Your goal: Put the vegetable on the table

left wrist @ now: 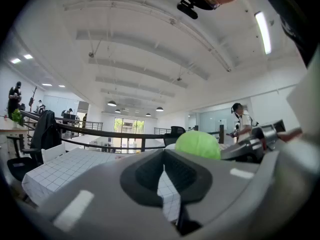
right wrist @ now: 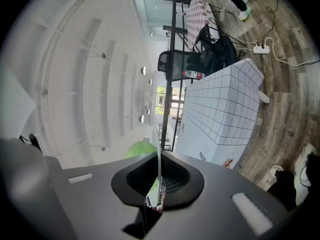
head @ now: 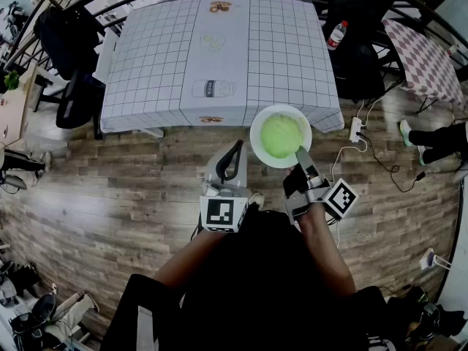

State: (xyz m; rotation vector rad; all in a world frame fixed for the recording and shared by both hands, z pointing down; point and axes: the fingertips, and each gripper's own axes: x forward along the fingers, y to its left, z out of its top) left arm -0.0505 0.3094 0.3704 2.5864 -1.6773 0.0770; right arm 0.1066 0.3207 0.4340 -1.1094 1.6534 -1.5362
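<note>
Wood floor [head: 110, 189] off grid-cloth counter [head: 219, 57] near edge; right tongs [head: 301, 153] tight on plate [head: 256, 134] rim, green vegetable [head: 281, 136] aboard; left tongs [head: 237, 148] closed, empty.

Nothing is reading clearly anywhere: the drawings [head: 213, 88] printed on the bench [head: 161, 64] cloth at upper centre are showing only illegible specks of lettering.

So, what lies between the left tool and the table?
Only bare wooden floor, as the head view shows; nothing else lies between the left tool and the table.
</note>
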